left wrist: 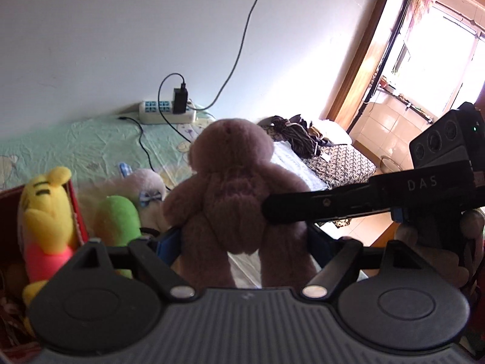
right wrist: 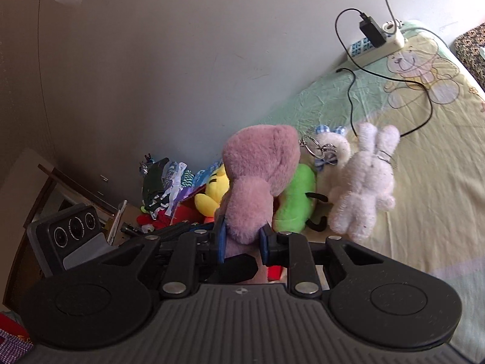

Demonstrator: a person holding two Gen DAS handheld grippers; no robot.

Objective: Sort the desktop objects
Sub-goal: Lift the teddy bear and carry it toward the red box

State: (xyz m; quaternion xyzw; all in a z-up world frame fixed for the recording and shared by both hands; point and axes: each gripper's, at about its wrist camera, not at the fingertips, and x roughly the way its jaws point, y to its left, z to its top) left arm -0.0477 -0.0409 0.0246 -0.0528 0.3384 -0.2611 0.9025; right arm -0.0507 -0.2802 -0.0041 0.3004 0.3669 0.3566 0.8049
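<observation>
A mauve plush bear (left wrist: 233,188) is held upright above the bed, its back to the left wrist camera. My left gripper (left wrist: 242,242) has its blue pads around the bear's lower body. My right gripper (right wrist: 242,239) is shut on the same bear (right wrist: 257,176), and its black finger (left wrist: 348,203) crosses the bear from the right in the left wrist view. A yellow plush (left wrist: 48,209) sits in a red box (left wrist: 77,215). A green plush (right wrist: 295,200), a white bunny (right wrist: 366,182) and a cream plush with a blue bow (right wrist: 330,151) lie on the bed.
A power strip (left wrist: 166,112) with a black charger and cables lies by the wall on the green sheet (left wrist: 75,145). Dark clothes (left wrist: 303,133) lie on a patterned cover to the right. Clutter and cloth scraps (right wrist: 163,185) lie left of the box.
</observation>
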